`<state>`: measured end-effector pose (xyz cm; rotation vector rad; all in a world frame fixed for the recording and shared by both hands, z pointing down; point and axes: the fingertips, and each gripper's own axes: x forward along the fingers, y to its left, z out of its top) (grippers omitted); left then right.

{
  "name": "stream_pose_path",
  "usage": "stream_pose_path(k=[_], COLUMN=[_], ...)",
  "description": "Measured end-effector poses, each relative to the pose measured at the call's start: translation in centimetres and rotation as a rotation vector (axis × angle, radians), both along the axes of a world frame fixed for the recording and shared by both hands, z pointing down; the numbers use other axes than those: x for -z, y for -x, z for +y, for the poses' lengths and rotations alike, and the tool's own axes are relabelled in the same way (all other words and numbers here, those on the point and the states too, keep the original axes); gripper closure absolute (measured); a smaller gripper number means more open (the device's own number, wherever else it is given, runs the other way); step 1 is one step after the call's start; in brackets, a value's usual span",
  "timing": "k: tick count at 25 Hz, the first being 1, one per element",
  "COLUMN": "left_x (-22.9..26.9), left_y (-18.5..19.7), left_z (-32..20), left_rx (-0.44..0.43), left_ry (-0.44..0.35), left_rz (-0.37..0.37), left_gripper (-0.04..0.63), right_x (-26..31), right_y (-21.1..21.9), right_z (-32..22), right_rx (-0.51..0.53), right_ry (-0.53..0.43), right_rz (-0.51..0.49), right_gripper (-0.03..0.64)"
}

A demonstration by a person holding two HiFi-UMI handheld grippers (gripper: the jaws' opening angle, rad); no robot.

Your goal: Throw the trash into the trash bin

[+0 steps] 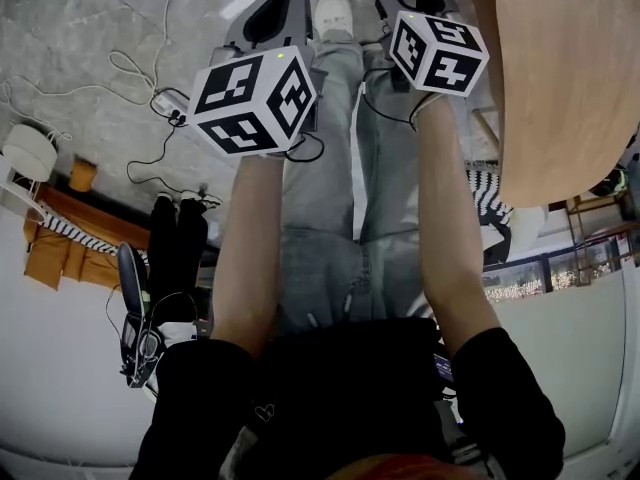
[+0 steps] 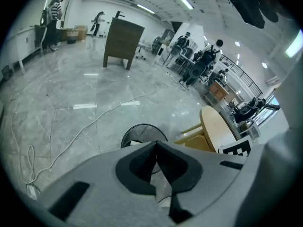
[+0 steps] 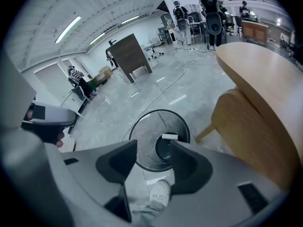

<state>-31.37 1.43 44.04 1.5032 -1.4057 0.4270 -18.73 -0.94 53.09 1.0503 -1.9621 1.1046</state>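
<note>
Jaws of the left gripper [image 2: 156, 144] are pressed together tip to tip, the dark pads meeting in a thin line with nothing pinched between them. Just beyond the tips, its view shows the upper rim of the black mesh trash bin [image 2: 138, 129] standing on the grey marble floor [image 2: 71, 93], with a pale cable [image 2: 94, 122] trailing across the tiles to the left.

The right gripper [image 3: 154, 148] has its jaws spread and empty; through the gap, its view looks down into the same trash bin [image 3: 142, 136]. A small white piece [image 3: 169, 136] shows inside the ring of the rim, near its right side (whether it lies on the bottom or is in the air I cannot tell). A wooden table [image 3: 265, 74] stands close to the right of the bin, and a white shoe [image 3: 158, 193] shows below the jaws, on the near side of the bin.

From the head view, both forearms reach forward and down over grey trousers [image 1: 330, 218]. The left cube [image 1: 255, 98] and the right cube [image 1: 437, 53] sit side by side but apart, with the shoe [image 1: 335, 13] between them and the table's round top [image 1: 565, 68] at the right.
</note>
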Motion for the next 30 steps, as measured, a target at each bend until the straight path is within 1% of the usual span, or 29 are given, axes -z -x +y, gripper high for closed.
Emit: stream_pose_path(k=[1,2,3,5,6,9,11,14,17,20,24,28,30], left_x=[0.0,0.1,0.2,0.6,1.0,2.2,3.2,4.8,6.6,9.3,13.9,18.0,20.4], left_y=[0.1,0.1,0.0,-0.6,-0.9,-1.8,-2.4,-4.0,-6.5,-10.1,-16.3,-21.3,-24.4], left_z=[0.0,0.0,-0.2,-0.7,-1.1,-2.0,-2.9,-4.5,-5.8,-7.2,-8.0,-7.0,-6.6], left_rx=[0.003,0.006,0.007,0.002,-0.005,-0.028,-0.041,-0.067,-0.101,-0.144,-0.223,-0.274,-0.309], left_ry=[0.003,0.005,0.006,-0.002,-0.008,-0.026,-0.047,-0.098,-0.119,-0.161,-0.226,-0.223,-0.238], left_rz=[0.001,0.003,0.006,0.011,0.012,0.010,0.019,0.058,0.089,0.127,0.162,0.154,0.162], left_gripper=[0.589,0.589,0.589,0.589,0.589,0.589,0.589,0.589,0.589,0.589,0.589,0.589,0.589], right_x=[0.1,0.3,0.5,1.2,1.6,3.5,4.8,6.6,9.0,11.8,16.9,22.4,25.2], right_y=[0.0,0.0,-0.2,-0.9,-1.3,-1.9,-2.1,-2.8,-4.8,-8.7,-15.5,-21.8,-25.2], right_z=[0.1,0.3,0.3,-0.1,-0.4,-1.1,-1.5,-2.2,-2.5,-3.2,-3.3,-2.0,-1.6], right_rx=[0.002,0.005,0.005,-0.008,-0.020,-0.050,-0.052,-0.056,-0.080,-0.146,-0.243,-0.345,-0.404], right_ry=[0.006,0.010,0.012,0.005,-0.001,-0.023,-0.044,-0.079,-0.109,-0.148,-0.219,-0.261,-0.295], right_rz=[-0.001,-0.003,-0.004,-0.003,-0.007,-0.043,-0.067,-0.078,-0.080,-0.086,-0.067,-0.038,-0.032], right_gripper=[0.411,0.425,0.458,0.551,0.577,0.592,0.597,0.598,0.601,0.604,0.606,0.606,0.606])
